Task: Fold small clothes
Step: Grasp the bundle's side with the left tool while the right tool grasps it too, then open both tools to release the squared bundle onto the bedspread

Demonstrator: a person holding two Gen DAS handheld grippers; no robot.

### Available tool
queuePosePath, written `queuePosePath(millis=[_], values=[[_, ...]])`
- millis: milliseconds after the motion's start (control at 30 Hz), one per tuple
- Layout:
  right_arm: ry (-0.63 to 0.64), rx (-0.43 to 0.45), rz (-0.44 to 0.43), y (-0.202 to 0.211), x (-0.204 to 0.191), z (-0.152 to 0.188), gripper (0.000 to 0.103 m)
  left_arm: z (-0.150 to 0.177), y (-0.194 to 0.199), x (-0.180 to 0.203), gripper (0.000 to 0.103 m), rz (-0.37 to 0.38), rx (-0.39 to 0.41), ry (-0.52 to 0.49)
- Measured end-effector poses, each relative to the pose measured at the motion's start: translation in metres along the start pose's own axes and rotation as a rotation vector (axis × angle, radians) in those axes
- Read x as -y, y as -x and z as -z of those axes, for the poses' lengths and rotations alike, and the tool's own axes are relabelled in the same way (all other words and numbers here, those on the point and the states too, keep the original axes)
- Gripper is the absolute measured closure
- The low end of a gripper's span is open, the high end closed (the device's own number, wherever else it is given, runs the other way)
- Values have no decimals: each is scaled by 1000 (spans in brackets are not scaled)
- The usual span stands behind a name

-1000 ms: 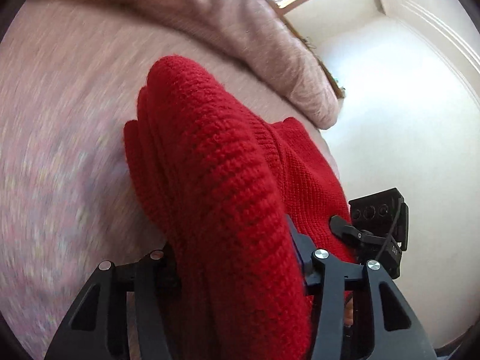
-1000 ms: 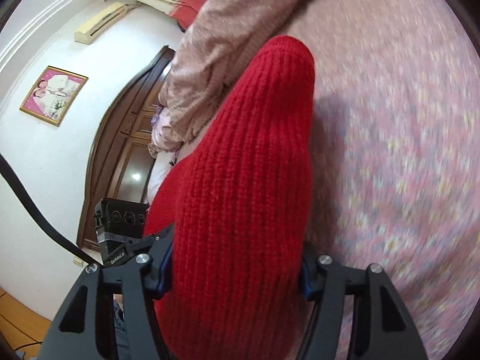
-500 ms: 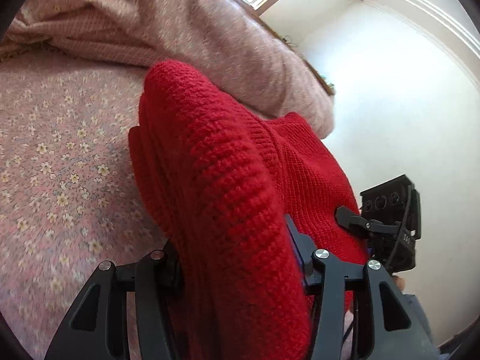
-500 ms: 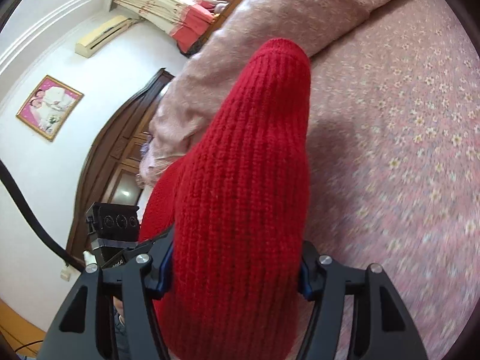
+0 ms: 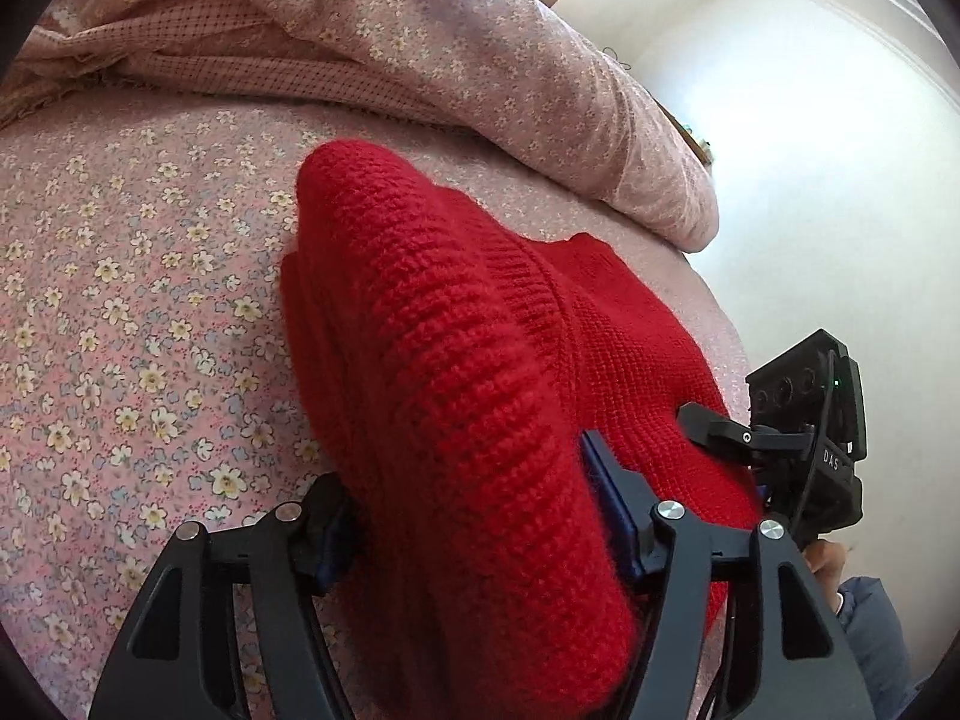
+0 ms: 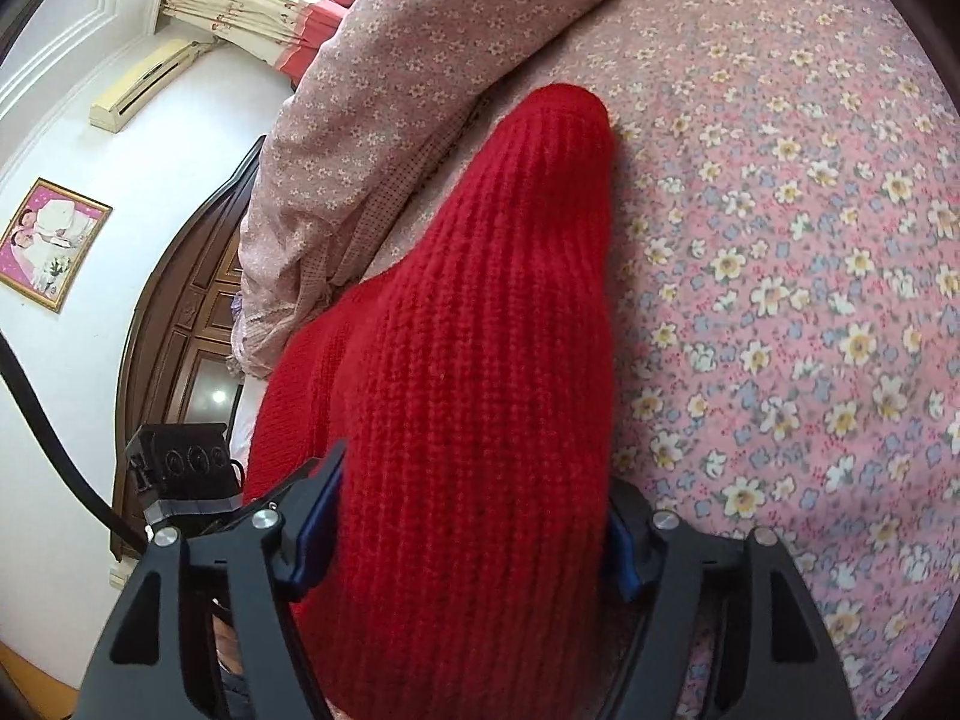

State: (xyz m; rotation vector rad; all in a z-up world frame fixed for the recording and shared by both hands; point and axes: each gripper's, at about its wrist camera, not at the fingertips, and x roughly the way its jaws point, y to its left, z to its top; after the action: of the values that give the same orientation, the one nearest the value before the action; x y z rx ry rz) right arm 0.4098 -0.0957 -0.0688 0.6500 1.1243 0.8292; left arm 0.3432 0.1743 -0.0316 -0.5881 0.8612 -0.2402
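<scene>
Jaws first: left gripper [image 5: 474, 516] has just been opening, and a thick fold of the red ribbed knit sweater [image 5: 456, 372] still sits between its jaws. The blue pad on the right side stands a touch off the wool, the other pad is hidden behind the knit; can't tell if they still press it. Right gripper [image 6: 474, 528] likewise, jaws just been widening w/ a fat roll of the same sweater [image 6: 480, 330] between them, blue pads [image 6: 318, 516] at either flank of the roll; contact on the far side not clear.

Sweater is bunched up over both grippers, its far end down on the bed's pink floral sheet [image 5: 120, 300], the rest spreading flat toward the bed edge in the left wrist view. In that view the right gripper's black camera block [image 5: 810, 414] shows just beside the red knit, w/ a bit of a person's hand [image 5: 825, 564] and a blue sleeve below it.

Further back, a rumpled pale pink floral quilt [image 5: 420, 42] is heaped along the bed. Right wrist view: dark wooden headboard [image 6: 174, 324], white wall w/ a framed picture [image 6: 45, 240], an air-con unit [image 6: 144, 84] and striped curtains [image 6: 252, 6] up top.
</scene>
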Motion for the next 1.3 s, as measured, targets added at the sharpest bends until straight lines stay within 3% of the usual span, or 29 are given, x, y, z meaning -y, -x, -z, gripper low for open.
queuePosePath(millis=[100, 167, 333, 600, 733, 867, 967, 1067, 1167, 1300], values=[[6, 3, 11, -5, -7, 2, 28, -7, -4, -9, 37, -10, -11, 22], [-3, 5, 9, -4, -4, 1, 25, -7, -7, -14, 22, -22, -45, 62], [11, 4, 39, -7, -13, 2, 17, -9, -2, -22, 20, -26, -49, 108], [110, -6, 246, 2, -51, -1, 6, -16, 17, 28, 19, -296, -24, -131], [238, 122, 279, 32, -86, 7, 3, -14, 53, 74, 19, -343, 87, -228], [428, 333, 238, 74, -140, 32, 0, 6, 108, 119, 18, -388, 292, -344], [619, 478, 223, 101, -179, 62, 0, 20, 146, 135, 10, -354, 416, -355], [782, 578, 268, 110, -204, 89, 0, 34, 162, 131, 5, -308, 460, -341], [835, 568, 331, 101, -210, 105, 0, 46, 159, 117, 5, -301, 463, -355], [818, 563, 362, 88, -192, 128, 0, 61, 142, 105, 5, -415, 486, -369]])
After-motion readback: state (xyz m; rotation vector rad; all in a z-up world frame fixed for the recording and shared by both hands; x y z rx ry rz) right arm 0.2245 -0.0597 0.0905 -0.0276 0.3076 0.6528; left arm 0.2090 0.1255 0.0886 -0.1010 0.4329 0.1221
